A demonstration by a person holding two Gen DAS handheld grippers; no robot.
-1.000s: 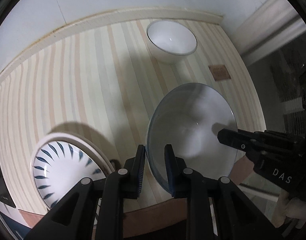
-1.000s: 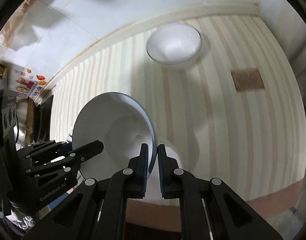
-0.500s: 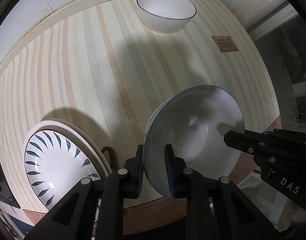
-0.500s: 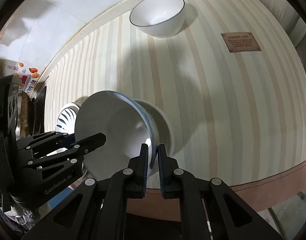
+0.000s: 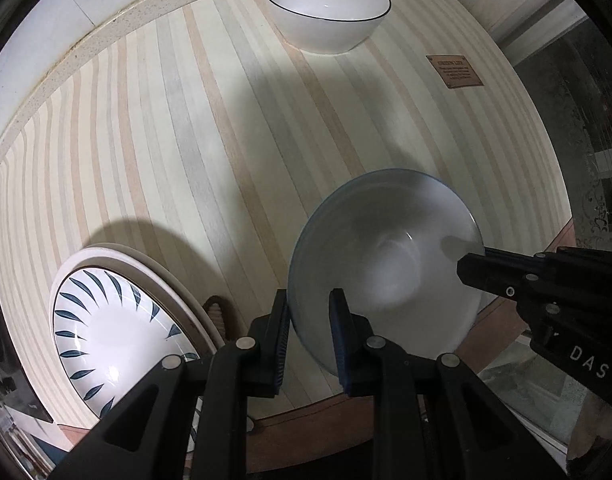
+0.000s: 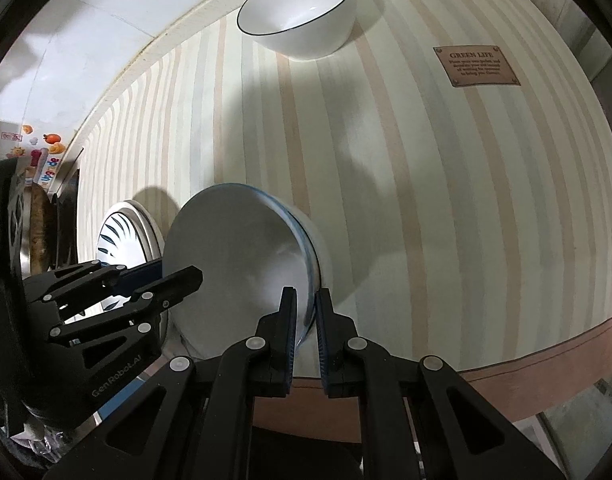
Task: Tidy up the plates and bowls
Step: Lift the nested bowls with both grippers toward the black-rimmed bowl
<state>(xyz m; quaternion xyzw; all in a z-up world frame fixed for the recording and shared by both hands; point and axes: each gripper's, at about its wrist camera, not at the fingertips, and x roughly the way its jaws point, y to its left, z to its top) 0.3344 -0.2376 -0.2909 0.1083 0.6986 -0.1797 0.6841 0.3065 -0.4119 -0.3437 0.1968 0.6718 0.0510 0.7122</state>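
Both grippers hold one blue-rimmed white bowl (image 5: 386, 264) above the striped table. My left gripper (image 5: 309, 304) is shut on its near-left rim. My right gripper (image 6: 305, 300) is shut on the opposite rim of the bowl (image 6: 242, 256), and its fingers (image 5: 506, 276) show at the right of the left wrist view. A white bowl with a thin dark rim (image 5: 326, 12) sits at the far side of the table; it also shows in the right wrist view (image 6: 298, 16). A leaf-patterned plate (image 5: 106, 332) lies on a larger plate at the near left.
The striped tablecloth (image 5: 186, 140) covers the table. A brown label patch (image 6: 476, 66) is sewn on it at the right. The table's front edge (image 6: 546, 352) runs close below the grippers. Clutter and a sticker-covered item (image 6: 38, 160) stand at the far left.
Both grippers have moved forward and down with the blue-rimmed bowl; the far white bowl and the label patch appear closer. Both grips are unchanged.
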